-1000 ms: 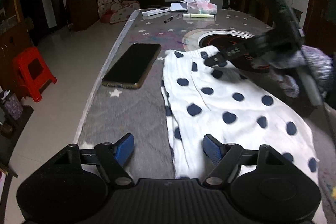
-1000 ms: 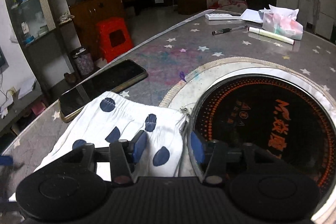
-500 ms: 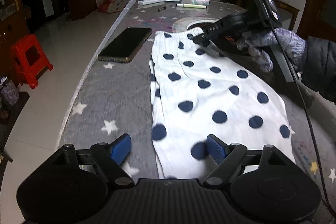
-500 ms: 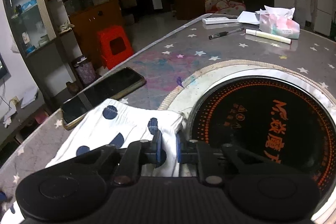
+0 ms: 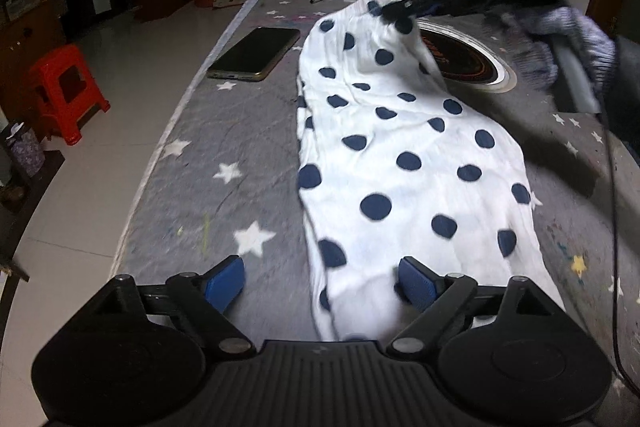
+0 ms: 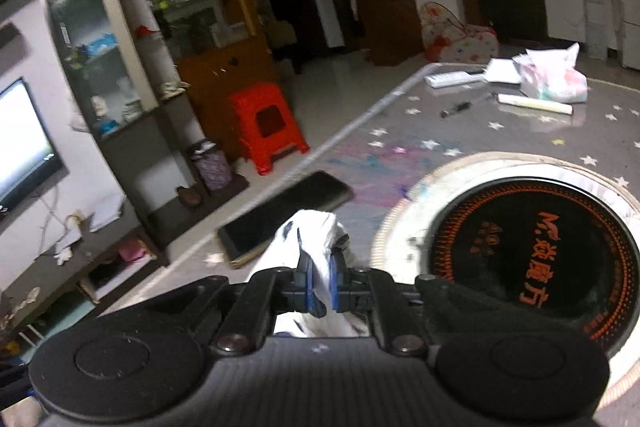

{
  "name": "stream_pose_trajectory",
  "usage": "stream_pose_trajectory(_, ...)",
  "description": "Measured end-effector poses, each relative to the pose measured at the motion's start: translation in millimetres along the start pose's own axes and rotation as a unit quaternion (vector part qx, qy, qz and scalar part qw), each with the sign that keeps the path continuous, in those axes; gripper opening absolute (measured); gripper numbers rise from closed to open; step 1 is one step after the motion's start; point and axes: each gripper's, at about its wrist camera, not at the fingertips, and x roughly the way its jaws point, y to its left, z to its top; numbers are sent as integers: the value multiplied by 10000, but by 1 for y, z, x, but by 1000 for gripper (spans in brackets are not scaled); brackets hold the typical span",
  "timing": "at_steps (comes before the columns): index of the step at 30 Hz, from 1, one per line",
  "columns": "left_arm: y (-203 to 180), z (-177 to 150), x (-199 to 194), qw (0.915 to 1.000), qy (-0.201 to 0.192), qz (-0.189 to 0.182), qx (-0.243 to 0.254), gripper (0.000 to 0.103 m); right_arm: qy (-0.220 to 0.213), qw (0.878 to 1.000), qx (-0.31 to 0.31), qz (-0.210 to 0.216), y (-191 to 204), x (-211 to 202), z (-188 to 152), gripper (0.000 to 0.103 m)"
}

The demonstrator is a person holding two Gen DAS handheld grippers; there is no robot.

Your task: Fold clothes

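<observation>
The left gripper (image 5: 322, 283) sits low at six o'clock in its own view, its two blue-padded fingers (image 5: 416, 282) spread wide apart and level, gripping nothing.

The right gripper (image 6: 320, 281) has its blue fingers (image 6: 305, 277) pressed close together, pinching a bunch of white dotted cloth (image 6: 310, 233) that bulges up between them. In the left wrist view the right gripper (image 5: 394, 11) reaches in from two o'clock, raised, tips pointing toward nine o'clock, with the cloth (image 5: 400, 155) hanging from it. A gloved right hand (image 5: 560, 39) holds its handle at about three o'clock.
</observation>
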Motion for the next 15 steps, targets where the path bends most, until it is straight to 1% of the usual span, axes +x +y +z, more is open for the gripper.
stream_pose_trajectory(6,4,-21,-22,10000,23,12,-87,88,10,9993,-82,361,37,-45,-13,6)
stream_pose_trajectory(11,7,-39,-43,9999,-46,0,-144,90,94,9974,-162,696,67,-82,-35,6)
stream_pose_trajectory(15,9,-51,-51,9998,-56,3,-174,90,159,9948,-277,964,95,-112,-54,6)
